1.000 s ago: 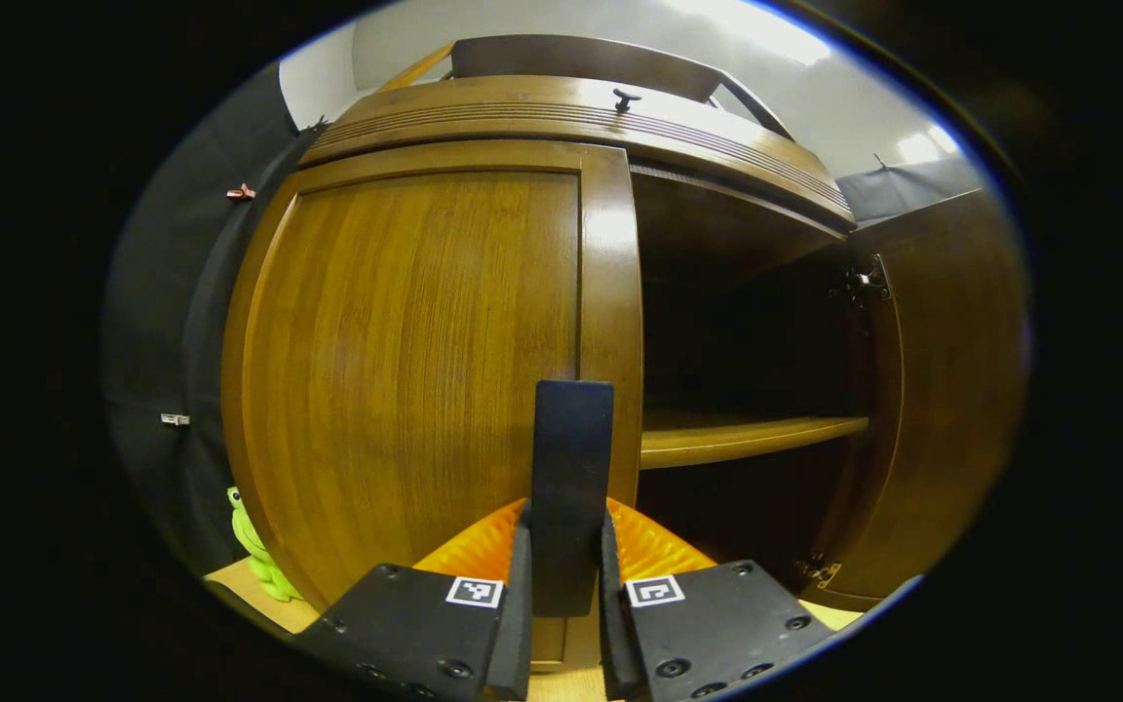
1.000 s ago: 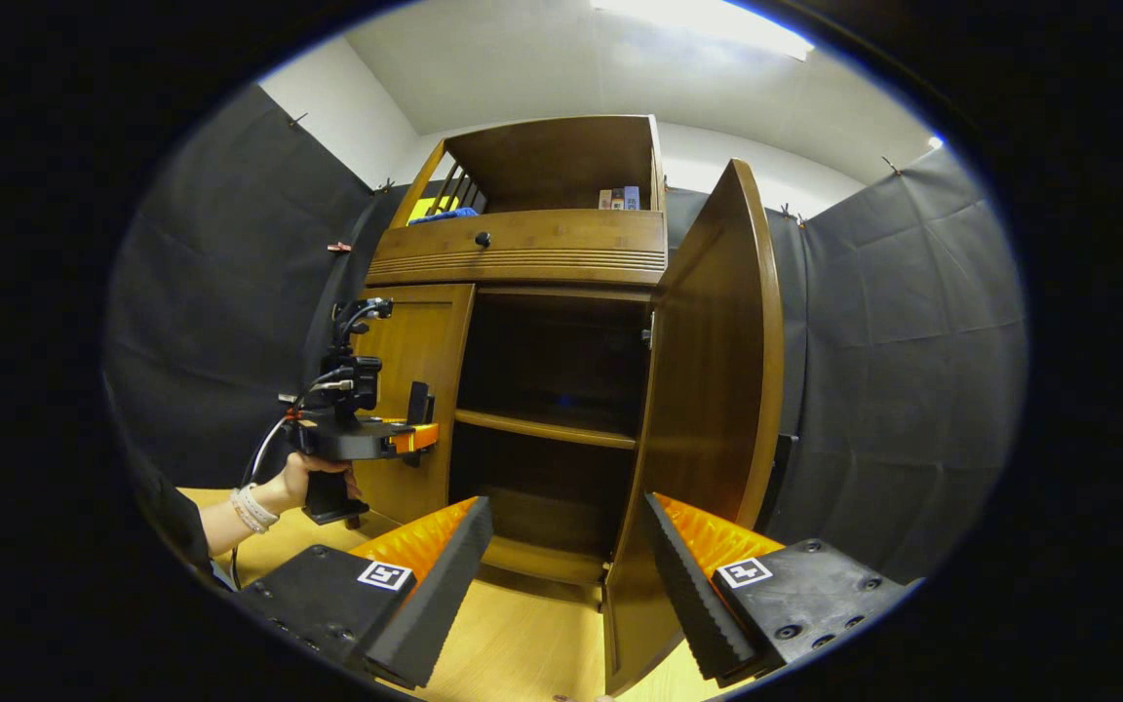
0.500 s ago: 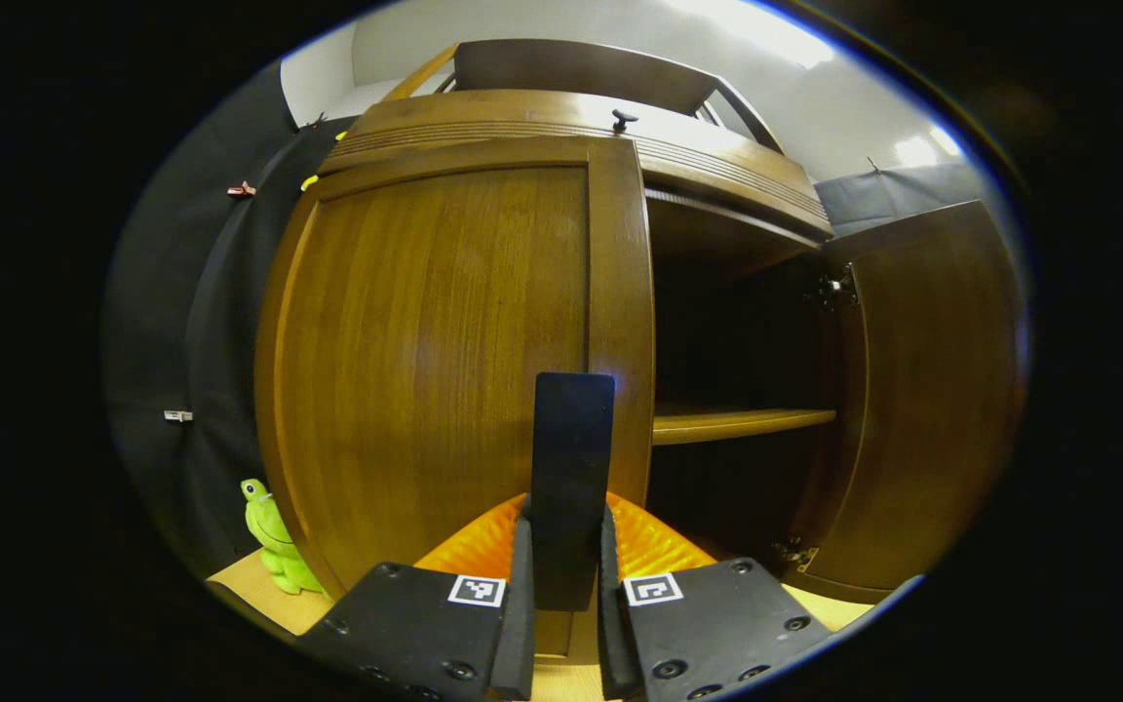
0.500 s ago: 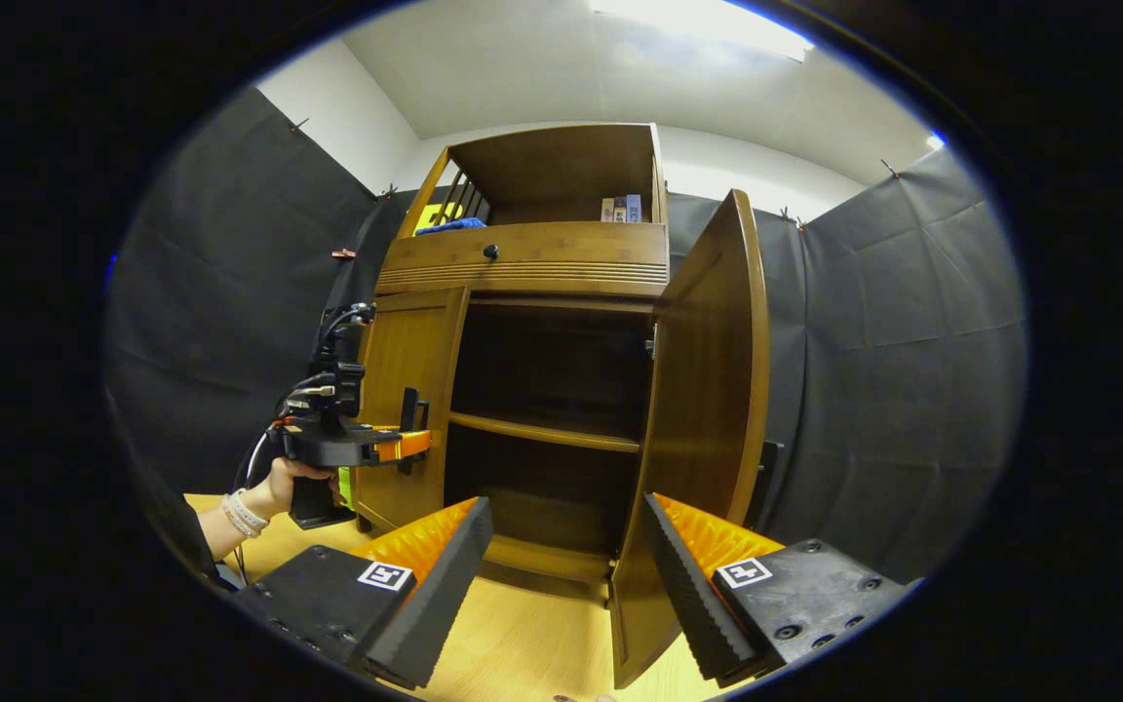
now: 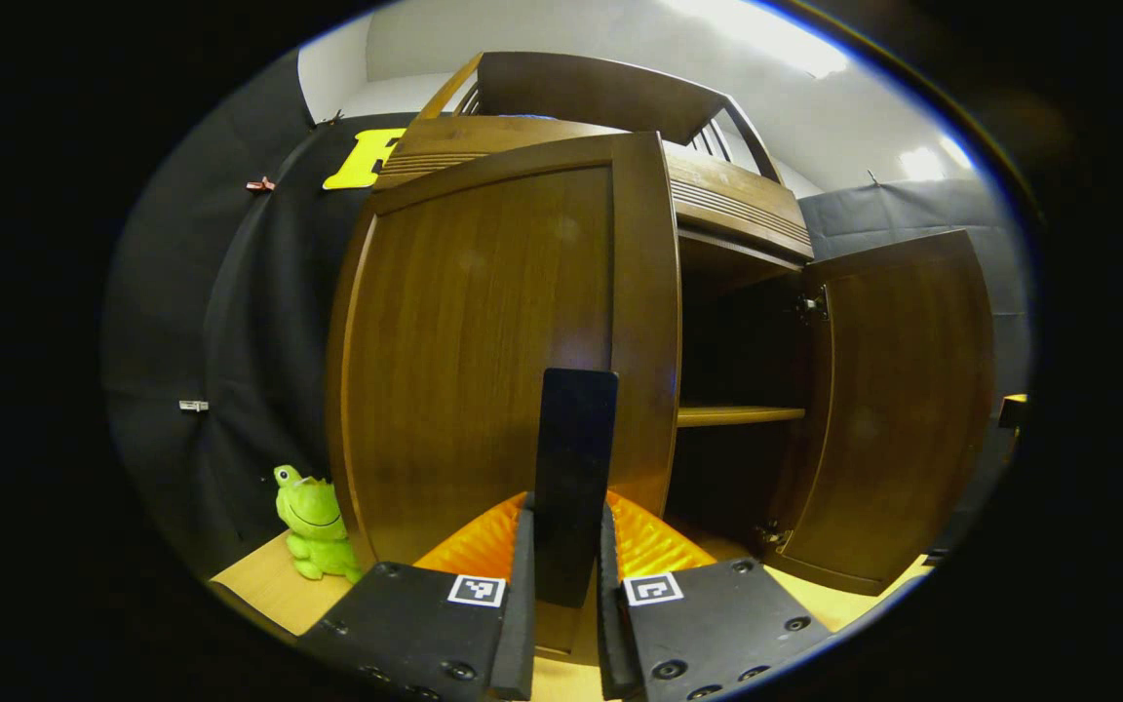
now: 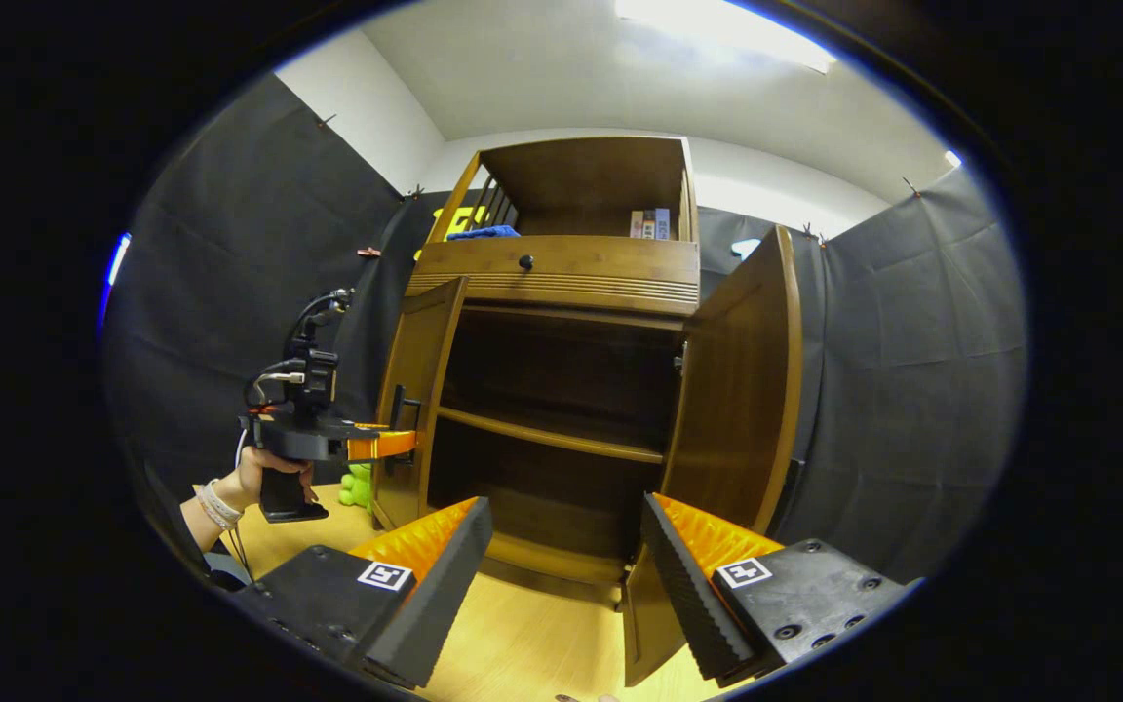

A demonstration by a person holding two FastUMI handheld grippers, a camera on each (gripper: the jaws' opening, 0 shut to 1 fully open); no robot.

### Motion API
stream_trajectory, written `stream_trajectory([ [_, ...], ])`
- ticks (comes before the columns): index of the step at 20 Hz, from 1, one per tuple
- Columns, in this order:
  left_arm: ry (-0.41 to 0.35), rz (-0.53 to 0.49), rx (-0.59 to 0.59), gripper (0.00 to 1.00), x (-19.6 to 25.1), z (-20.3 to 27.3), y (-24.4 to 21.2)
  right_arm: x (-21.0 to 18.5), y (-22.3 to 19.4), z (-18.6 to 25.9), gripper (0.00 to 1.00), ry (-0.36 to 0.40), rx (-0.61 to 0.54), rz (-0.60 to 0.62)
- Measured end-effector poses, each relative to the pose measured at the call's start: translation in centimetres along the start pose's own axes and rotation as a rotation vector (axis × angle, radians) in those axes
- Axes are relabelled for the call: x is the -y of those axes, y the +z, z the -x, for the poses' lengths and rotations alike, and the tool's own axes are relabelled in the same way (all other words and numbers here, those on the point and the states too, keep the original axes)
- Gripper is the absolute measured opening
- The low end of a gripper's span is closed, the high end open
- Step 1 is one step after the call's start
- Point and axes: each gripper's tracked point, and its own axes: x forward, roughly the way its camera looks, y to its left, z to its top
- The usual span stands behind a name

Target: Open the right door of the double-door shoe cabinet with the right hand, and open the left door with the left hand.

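Note:
The wooden shoe cabinet [image 6: 561, 283] stands ahead with both doors swung outward. In the left gripper view, my left gripper [image 5: 561, 585] is shut on the black handle [image 5: 573, 478] of the left door [image 5: 484, 341], which stands partly open. The right door [image 5: 898, 409] stands wide open, showing a dark interior with a shelf [image 5: 737, 415]. In the right gripper view, my right gripper [image 6: 561, 575] is open and holds nothing, set back from the right door [image 6: 732, 390]. Farther off on the left, a hand holds the left gripper [image 6: 391, 444] at the left door [image 6: 415, 400].
A green frog toy [image 5: 313, 522] sits on the wooden floor [image 6: 532, 653] beside the left door. A drawer with a black knob [image 6: 525, 261] tops the doors, with an open shelf above holding small boxes [image 6: 649, 223] and a blue cloth [image 6: 484, 232].
The left door has swung outward from shut to partly open, with my left gripper still on its handle. My right gripper has drawn back a little from the open right door.

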Motion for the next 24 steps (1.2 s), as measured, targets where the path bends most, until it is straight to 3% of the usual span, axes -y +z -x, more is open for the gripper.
stream_trajectory([
  [9, 0.024, 0.012, 0.001, 0.3, -3.2, 5.3, 0.4, -3.0, 0.7, -0.4, 0.98, 0.063, 0.001, -0.048],
  [24, 0.122, -0.016, -0.008, 0.25, -8.6, 9.7, 0.7, -5.1, -0.7, -2.4, 0.98, 0.131, -0.007, -0.122],
])
